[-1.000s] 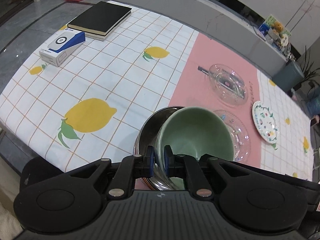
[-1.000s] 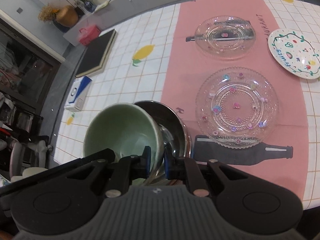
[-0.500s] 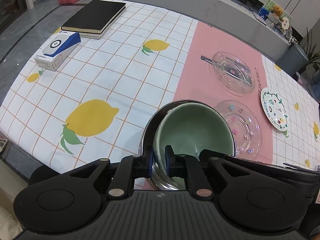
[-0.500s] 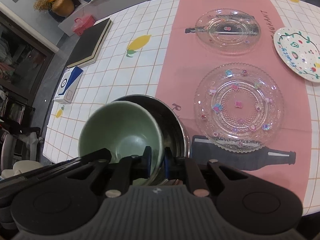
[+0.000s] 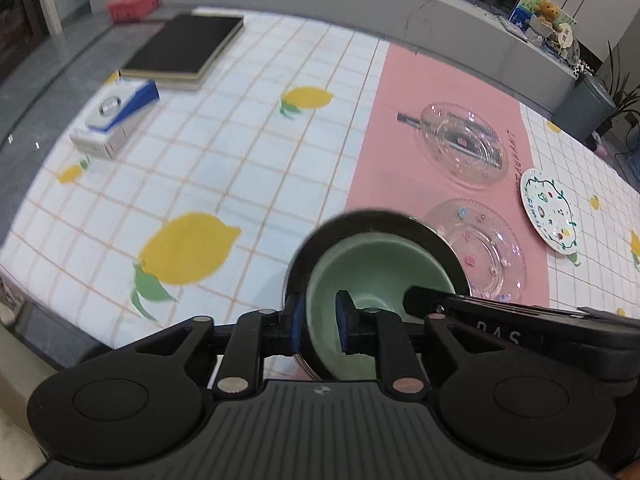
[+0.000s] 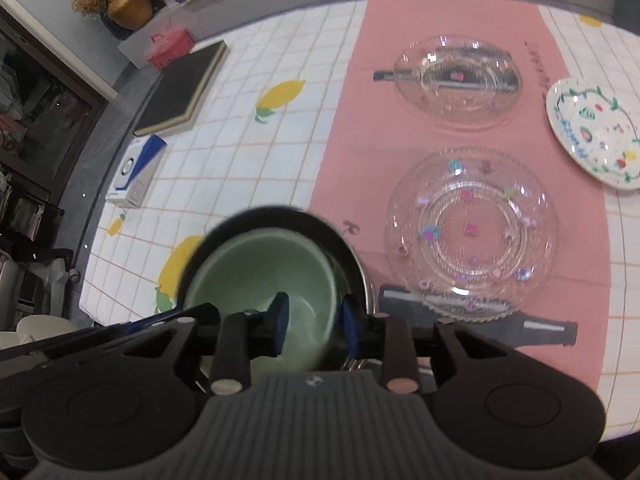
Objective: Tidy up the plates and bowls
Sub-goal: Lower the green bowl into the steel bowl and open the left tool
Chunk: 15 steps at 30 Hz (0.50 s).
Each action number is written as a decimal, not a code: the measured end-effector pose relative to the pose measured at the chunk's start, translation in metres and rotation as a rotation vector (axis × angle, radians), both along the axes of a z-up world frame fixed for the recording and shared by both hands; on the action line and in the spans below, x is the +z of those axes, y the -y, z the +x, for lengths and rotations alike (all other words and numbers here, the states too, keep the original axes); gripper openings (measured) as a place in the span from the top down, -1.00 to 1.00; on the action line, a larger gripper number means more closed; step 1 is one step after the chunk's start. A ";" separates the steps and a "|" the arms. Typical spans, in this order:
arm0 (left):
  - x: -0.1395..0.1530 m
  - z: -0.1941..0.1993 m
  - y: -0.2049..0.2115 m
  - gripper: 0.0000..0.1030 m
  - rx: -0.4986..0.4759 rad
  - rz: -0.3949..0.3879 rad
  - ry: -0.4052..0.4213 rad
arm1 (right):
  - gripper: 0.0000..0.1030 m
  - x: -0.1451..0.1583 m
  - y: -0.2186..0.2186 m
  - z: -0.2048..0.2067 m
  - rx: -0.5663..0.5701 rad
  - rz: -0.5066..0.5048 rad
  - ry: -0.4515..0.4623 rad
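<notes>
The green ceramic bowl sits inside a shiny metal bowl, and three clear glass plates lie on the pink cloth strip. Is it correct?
Not quite: only two clear glass plates lie on the pink cloth strip, as the right wrist view shows. The green ceramic bowl does sit inside the shiny metal bowl.

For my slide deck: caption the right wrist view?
Right gripper opening around the green bowl nested in the steel bowl.

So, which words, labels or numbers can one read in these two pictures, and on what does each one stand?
"D A S": on the black body of the right tongs, as seen in the left wrist view.
"AURANT": the end of a word printed on the pink runner; blurred, so not certain.
White plate: painted lettering, too blurred to read.
Blue and white box: print too small to read.
</notes>
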<state>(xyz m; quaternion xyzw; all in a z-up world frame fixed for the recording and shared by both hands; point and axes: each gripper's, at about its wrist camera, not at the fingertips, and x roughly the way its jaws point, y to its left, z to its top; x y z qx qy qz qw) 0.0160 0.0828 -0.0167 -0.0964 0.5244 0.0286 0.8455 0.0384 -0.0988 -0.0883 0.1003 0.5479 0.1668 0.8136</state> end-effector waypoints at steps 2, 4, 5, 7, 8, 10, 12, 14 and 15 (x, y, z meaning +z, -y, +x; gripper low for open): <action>0.003 0.001 0.002 0.59 -0.011 0.010 0.007 | 0.42 0.002 0.001 0.001 0.003 0.006 0.008; 0.005 0.002 0.003 0.59 -0.016 0.007 0.012 | 0.42 0.004 0.002 0.001 0.001 0.012 0.012; 0.006 0.001 0.003 0.59 -0.018 0.006 0.020 | 0.42 0.007 0.004 0.000 0.004 0.019 0.019; 0.010 -0.001 0.004 0.53 -0.030 0.002 0.043 | 0.42 0.014 0.008 -0.003 0.010 0.036 0.041; 0.013 -0.002 0.004 0.51 -0.038 -0.004 0.061 | 0.42 0.018 0.012 -0.005 0.010 0.047 0.056; 0.019 -0.004 0.006 0.49 -0.054 -0.014 0.098 | 0.39 0.028 0.020 -0.007 0.005 0.071 0.091; 0.025 -0.005 0.011 0.48 -0.075 -0.033 0.141 | 0.36 0.036 0.031 -0.009 -0.013 0.086 0.121; 0.031 -0.006 0.018 0.48 -0.107 -0.056 0.177 | 0.34 0.042 0.045 -0.011 -0.039 0.103 0.144; 0.033 -0.005 0.023 0.45 -0.128 -0.064 0.194 | 0.33 0.044 0.053 -0.011 -0.055 0.107 0.148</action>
